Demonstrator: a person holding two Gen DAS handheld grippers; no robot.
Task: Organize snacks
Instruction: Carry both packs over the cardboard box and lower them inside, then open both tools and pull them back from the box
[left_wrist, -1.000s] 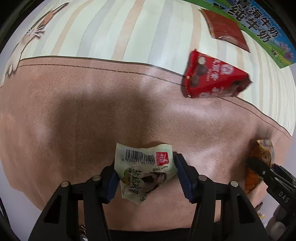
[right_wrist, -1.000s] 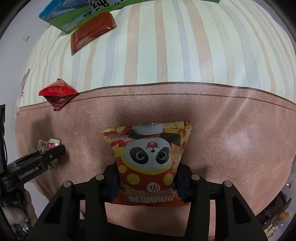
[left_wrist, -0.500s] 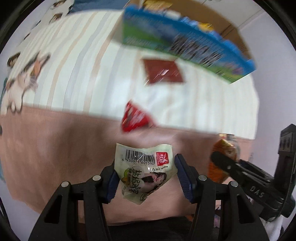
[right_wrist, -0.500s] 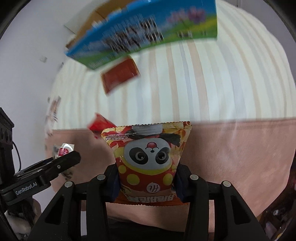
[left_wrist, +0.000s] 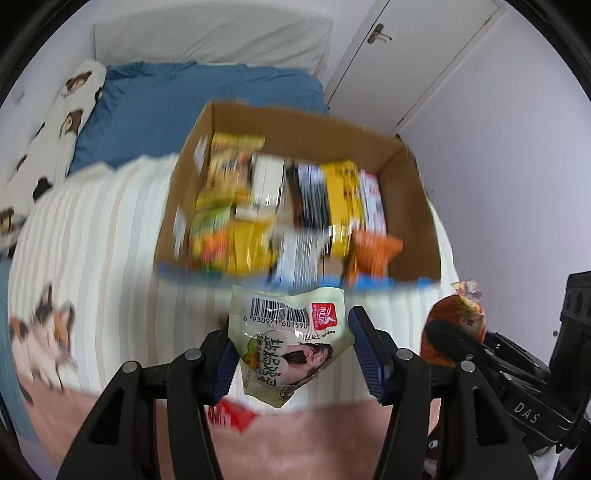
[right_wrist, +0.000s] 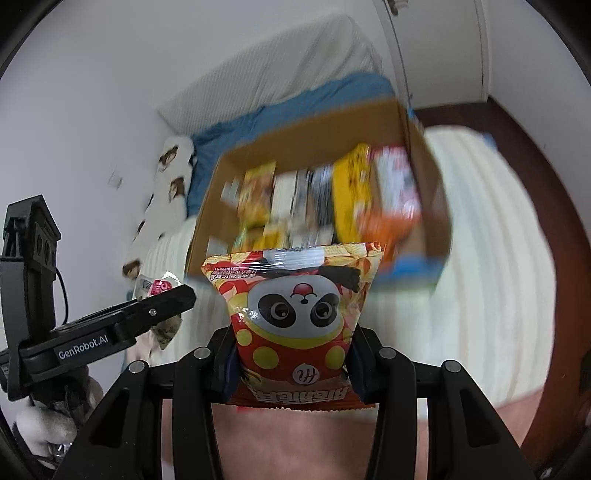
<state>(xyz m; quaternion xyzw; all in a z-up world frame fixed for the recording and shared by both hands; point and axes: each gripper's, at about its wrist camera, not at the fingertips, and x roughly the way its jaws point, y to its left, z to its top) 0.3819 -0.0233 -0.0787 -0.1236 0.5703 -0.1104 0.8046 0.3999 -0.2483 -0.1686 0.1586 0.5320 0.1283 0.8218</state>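
While my left gripper (left_wrist: 291, 360) stays clenched on the pale green snack packet (left_wrist: 286, 341) at lower centre of its view, my right gripper (right_wrist: 291, 363) clamps the panda chip bag (right_wrist: 295, 321) at lower centre of its own; both bags hang upright between the pads; the cardboard box (left_wrist: 417, 206), crowded with blurred snacks, fills the upper middle of each frame on the striped bedspread (left_wrist: 92, 236); a red packet (left_wrist: 231, 415) lies below my left bag.

Pale-green packet (left_wrist: 288, 343); red-yellow panda bag (right_wrist: 295, 317); brown box (left_wrist: 417, 206).
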